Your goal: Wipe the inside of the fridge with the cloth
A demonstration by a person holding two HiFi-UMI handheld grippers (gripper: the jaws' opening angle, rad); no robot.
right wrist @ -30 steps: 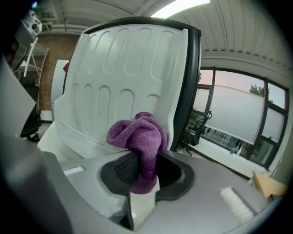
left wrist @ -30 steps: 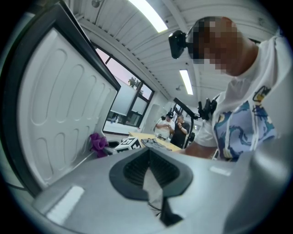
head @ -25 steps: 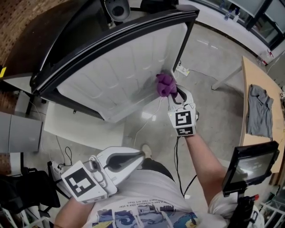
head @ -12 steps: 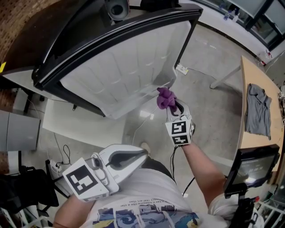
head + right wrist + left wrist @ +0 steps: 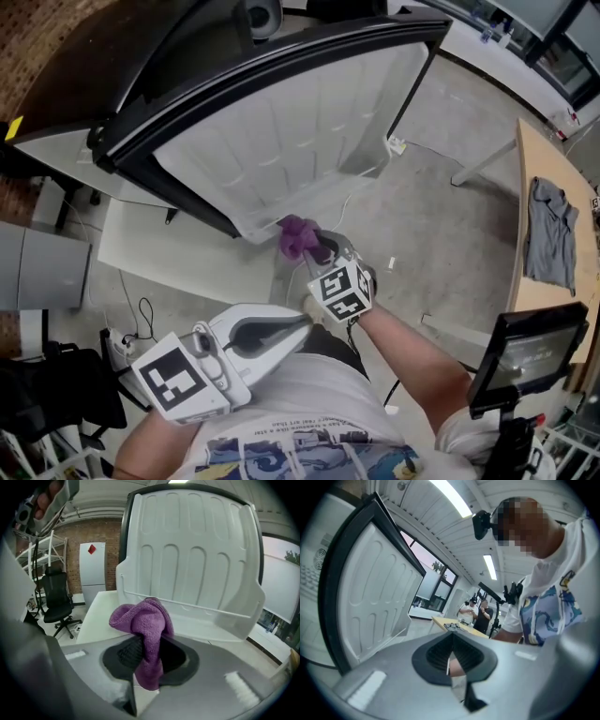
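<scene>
1. The right gripper [image 5: 317, 249] is clamping a fold of the purple cloth [image 5: 297, 235]. It is holding the wad at the lower corner of the open door's white liner [image 5: 281, 141], just by the shelf [image 5: 187, 607].
2. The left gripper [image 5: 298, 324] is idling near the person's body, its jaws pressed together on nothing.
3. Likely trouble: the cloth is sitting bunched in a narrow pinch, so dragging it over the shelf lip or the liner's ribs could tug it free. A small wad also means hard jaw tips may be scraping plastic instead of wiping.
4. Whether the cloth is touching the liner is unclear. The head view is overlapping them, while the right gripper view is suggesting a gap.
5. No view is showing the fridge's main compartment, only the door. The left gripper view is pointing away, at the room.
</scene>
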